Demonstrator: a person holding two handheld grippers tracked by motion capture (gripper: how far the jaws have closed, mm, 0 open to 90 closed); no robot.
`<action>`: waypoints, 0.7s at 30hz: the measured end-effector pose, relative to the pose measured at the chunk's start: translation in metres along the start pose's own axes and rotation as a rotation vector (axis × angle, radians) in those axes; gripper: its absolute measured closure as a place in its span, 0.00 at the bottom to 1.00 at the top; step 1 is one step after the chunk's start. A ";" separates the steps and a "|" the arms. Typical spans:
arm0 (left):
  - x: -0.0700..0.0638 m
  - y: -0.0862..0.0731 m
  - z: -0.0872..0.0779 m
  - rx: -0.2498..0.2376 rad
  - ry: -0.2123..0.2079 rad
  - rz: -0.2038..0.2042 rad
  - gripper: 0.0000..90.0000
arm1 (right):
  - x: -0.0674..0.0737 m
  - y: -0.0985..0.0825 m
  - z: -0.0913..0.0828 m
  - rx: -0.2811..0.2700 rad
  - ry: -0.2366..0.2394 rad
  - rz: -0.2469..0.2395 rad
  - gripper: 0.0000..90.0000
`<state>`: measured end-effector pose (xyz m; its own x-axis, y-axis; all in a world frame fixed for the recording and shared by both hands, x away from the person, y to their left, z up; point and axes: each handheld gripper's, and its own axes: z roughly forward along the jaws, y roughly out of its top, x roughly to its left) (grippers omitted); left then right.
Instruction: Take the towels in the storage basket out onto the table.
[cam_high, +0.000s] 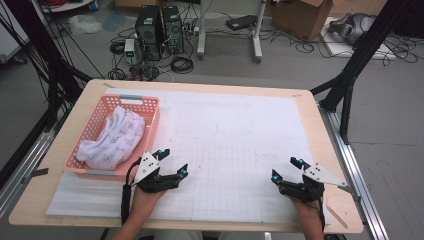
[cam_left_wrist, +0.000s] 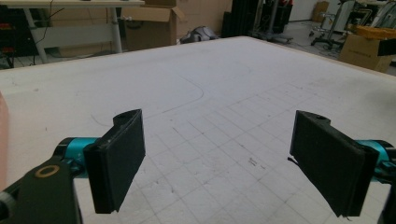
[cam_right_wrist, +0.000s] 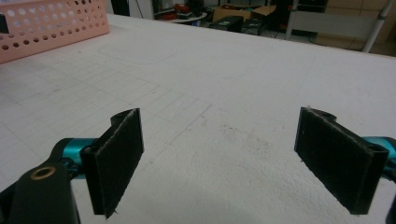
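Observation:
A pink perforated basket (cam_high: 91, 126) sits at the table's left side and holds a white patterned cloth (cam_high: 114, 137). My left gripper (cam_high: 172, 162) rests low over the white gridded mat, just right of the basket's near corner, jaws wide apart with nothing between them (cam_left_wrist: 219, 158). At the near right of the mat my right gripper (cam_high: 287, 169) also stands open and empty (cam_right_wrist: 219, 158). The basket's wall (cam_right_wrist: 51, 25) appears at the far left in the right gripper view.
A white gridded mat (cam_high: 235, 150) covers most of the wooden table (cam_high: 337, 170). Beyond the far edge the floor holds computer towers (cam_high: 160, 27), cables and cardboard boxes (cam_high: 305, 17). Black frame struts (cam_high: 360, 55) stand at both sides of the table.

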<state>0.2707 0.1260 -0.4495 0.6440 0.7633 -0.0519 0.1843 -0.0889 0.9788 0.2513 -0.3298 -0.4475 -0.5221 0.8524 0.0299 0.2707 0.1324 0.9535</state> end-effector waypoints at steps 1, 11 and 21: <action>0.000 0.000 0.000 0.000 0.000 0.000 0.20 | 0.000 0.000 0.000 0.000 0.002 0.002 0.16; -0.001 0.000 0.001 0.007 0.005 0.008 0.20 | 0.000 0.000 0.000 -0.002 0.006 0.000 0.16; -0.001 0.001 0.002 0.014 0.002 0.010 0.21 | -0.002 0.000 0.000 -0.006 0.018 0.007 0.16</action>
<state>0.2713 0.1242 -0.4493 0.6442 0.7638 -0.0416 0.1881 -0.1055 0.9765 0.2524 -0.3316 -0.4476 -0.5348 0.8439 0.0419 0.2696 0.1234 0.9550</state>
